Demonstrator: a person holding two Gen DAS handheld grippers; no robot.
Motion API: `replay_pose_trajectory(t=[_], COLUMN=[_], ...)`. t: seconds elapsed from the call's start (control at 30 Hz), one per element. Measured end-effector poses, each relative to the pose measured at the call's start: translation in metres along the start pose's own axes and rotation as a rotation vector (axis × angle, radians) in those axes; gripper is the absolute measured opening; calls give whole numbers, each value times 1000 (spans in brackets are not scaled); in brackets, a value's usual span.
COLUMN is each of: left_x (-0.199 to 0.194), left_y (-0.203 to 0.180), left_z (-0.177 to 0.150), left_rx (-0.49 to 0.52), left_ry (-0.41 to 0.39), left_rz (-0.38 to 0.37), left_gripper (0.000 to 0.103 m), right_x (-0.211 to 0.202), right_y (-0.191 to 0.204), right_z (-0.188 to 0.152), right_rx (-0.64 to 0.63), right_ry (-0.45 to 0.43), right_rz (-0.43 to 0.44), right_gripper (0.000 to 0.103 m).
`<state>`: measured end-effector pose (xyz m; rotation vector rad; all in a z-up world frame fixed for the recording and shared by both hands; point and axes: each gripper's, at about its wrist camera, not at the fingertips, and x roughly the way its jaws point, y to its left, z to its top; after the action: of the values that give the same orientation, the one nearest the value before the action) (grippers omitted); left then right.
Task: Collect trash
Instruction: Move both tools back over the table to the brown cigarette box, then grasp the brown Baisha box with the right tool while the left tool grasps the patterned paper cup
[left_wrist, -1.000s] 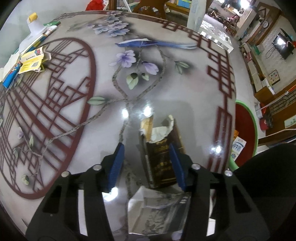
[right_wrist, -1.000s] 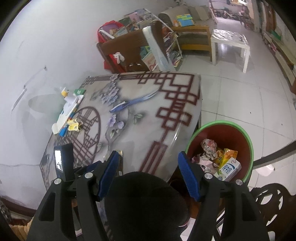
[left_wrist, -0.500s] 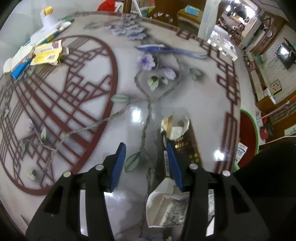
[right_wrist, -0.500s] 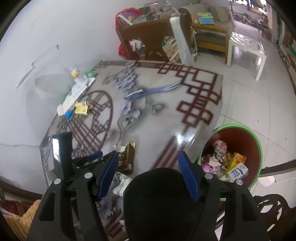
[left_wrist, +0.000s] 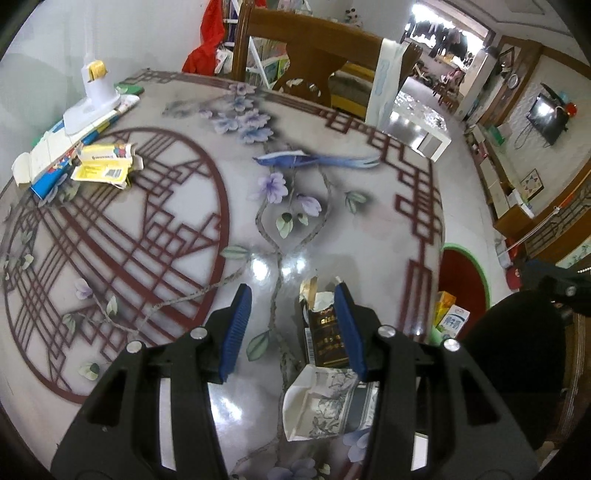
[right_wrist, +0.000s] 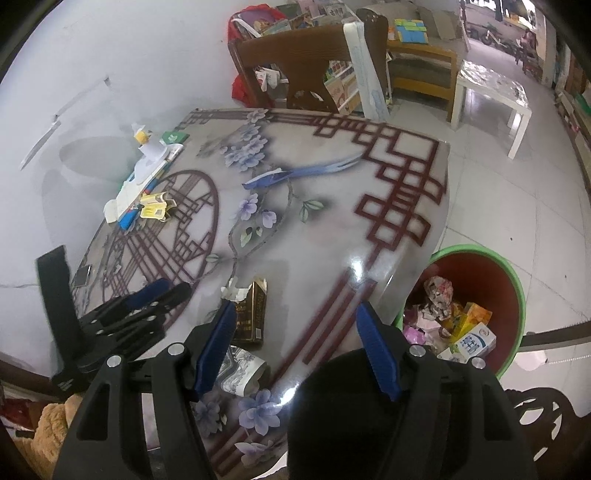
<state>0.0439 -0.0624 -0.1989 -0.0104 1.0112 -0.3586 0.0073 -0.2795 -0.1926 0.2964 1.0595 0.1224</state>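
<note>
A torn dark brown packet (left_wrist: 324, 332) lies flat on the patterned table (left_wrist: 351, 229); it also shows in the right wrist view (right_wrist: 252, 314). A crumpled grey printed packet (left_wrist: 325, 402) lies just nearer than it, and shows in the right wrist view (right_wrist: 238, 373). My left gripper (left_wrist: 291, 332) is open and empty above the table, its right finger over the brown packet. My right gripper (right_wrist: 295, 350) is open and empty above the table's near edge. The red bin with a green rim (right_wrist: 511, 280) holds several pieces of trash.
Yellow torn cartons (left_wrist: 107, 166) and a white lamp base (left_wrist: 92, 99) sit at the table's far left. A wooden chair (left_wrist: 314, 66) stands behind the table. The bin (left_wrist: 480, 273) stands on the floor by the table's right edge. A white side table (right_wrist: 491, 92) is farther right.
My left gripper has shifted left, so the brown packet now lies under its right finger instead of between the fingers. My right gripper has swung left from the bin over the table.
</note>
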Motion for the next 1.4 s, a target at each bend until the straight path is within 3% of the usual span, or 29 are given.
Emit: replay_pose_trajectory(t=[0.2, 0.4, 0.6, 0.7, 0.73, 0.77, 0.93, 1.0, 1.1, 1.23, 1.33, 1.4], left_x=[-19, -29, -34, -34, -35, -37, -42, -36, -22, -2, 5, 7], left_y=[32, 68, 80, 78, 76, 73, 51, 37, 22, 2, -21, -37], left_z=[-11, -35, -56, -59, -58, -57, -44, -40, -41, -48, -55, -62], left_rx=[-89, -165, -160, -125, -100, -73, 172, 297, 371, 344, 450, 582], left_ry=[-12, 7, 28, 26, 18, 7, -30, 8, 99, 154, 147, 171], left_rz=[43, 94, 90, 69, 52, 38, -79, -156, -226, -279, -300, -324], left_gripper=[45, 48, 58, 65, 67, 71, 85, 92, 92, 92, 92, 92], right_x=[34, 115, 158, 171, 171, 169, 151, 134, 107, 78, 72, 71], right_y=[23, 61, 84, 83, 82, 80, 70, 61, 49, 36, 23, 14], right_z=[-1, -12, -14, -17, -17, -15, 0, 10, 23, 31, 30, 30], right_rx=[-30, -108, -169, -163, -159, -155, -137, -103, -40, -28, 21, 61], right_ry=[72, 207, 252, 289, 280, 272, 227, 185, 115, 39, 42, 55], right_rz=[32, 28, 6, -13, -11, -6, 42, 66, 108, 102, 120, 143], right_gripper=[66, 69, 69, 63, 58, 47, 43, 42, 42, 43, 43, 43])
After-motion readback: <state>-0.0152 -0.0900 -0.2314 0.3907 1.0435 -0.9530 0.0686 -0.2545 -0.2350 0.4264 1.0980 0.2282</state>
